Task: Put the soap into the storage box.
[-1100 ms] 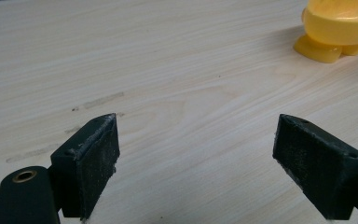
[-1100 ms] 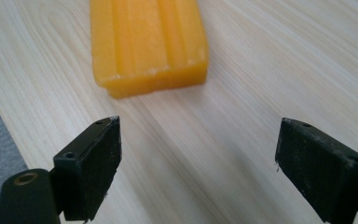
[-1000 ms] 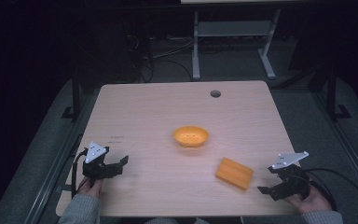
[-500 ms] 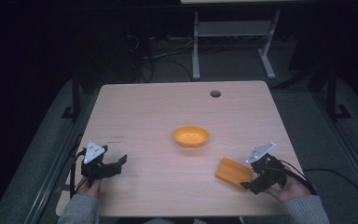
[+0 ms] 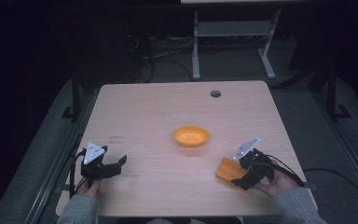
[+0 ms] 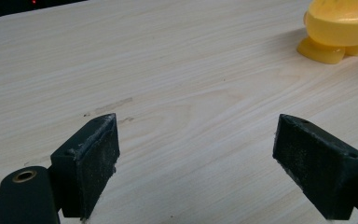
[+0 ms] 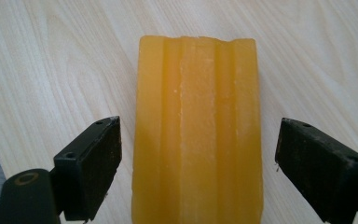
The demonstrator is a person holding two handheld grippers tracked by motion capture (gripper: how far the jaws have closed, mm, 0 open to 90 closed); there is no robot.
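An orange ridged block (image 5: 228, 169) lies flat on the table near the front right. My right gripper (image 5: 240, 176) is open around its near end, and in the right gripper view the block (image 7: 198, 130) runs between the two jaws with a gap on each side. An orange bowl (image 5: 191, 136) stands at the table's middle, and its base and side show in the left gripper view (image 6: 340, 30) at the top right. My left gripper (image 5: 114, 164) rests open at the front left over bare wood (image 6: 191, 116).
The light wooden table (image 5: 168, 107) has a round cable hole (image 5: 215, 94) at the back right. A metal stand (image 5: 233, 32) and cables sit on the dark floor behind it. Faint scuff marks (image 6: 107, 109) lie just ahead of the left jaws.
My right gripper has moved left and forward from the front right corner until its open jaws straddle the orange block. The left gripper has stayed where it was.
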